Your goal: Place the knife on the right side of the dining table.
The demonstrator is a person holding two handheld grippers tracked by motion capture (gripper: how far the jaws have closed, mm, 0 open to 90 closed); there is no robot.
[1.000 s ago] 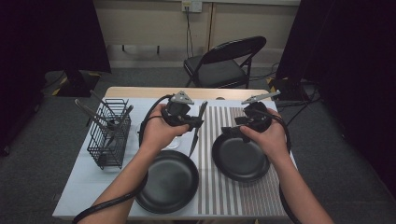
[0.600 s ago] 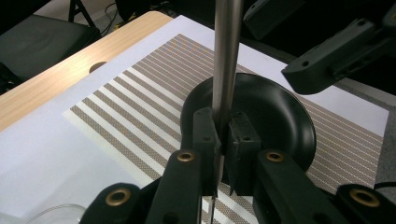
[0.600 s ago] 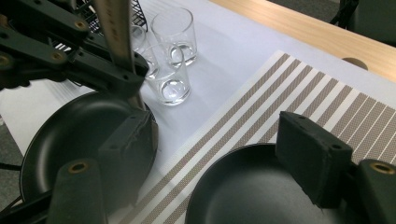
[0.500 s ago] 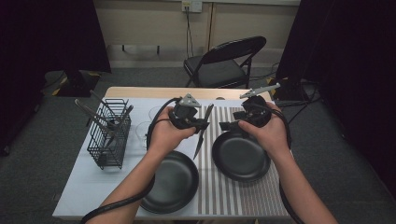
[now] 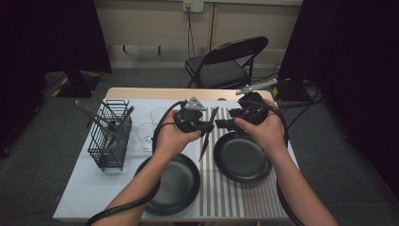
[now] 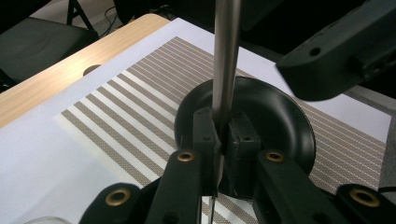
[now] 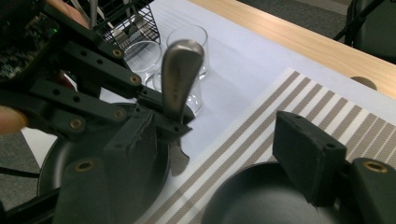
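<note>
While my left tongs (image 5: 205, 126) pinch the knife (image 5: 207, 135) mid-length above the worktop's (image 5: 117, 188) middle, my right tongs (image 5: 225, 123), open, close in; it's stiff, slick steel, so I'd take the handle.

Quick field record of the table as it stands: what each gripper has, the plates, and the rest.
left gripper: shut on the knife, blade hanging down
right gripper: open, jaws have just been closing a little, beside the knife handle, not gripping it
plates: left plate and right plate, both black and bare
wire caddy: left of the plates, holds utensils
glasses: two, beside the caddy
</note>
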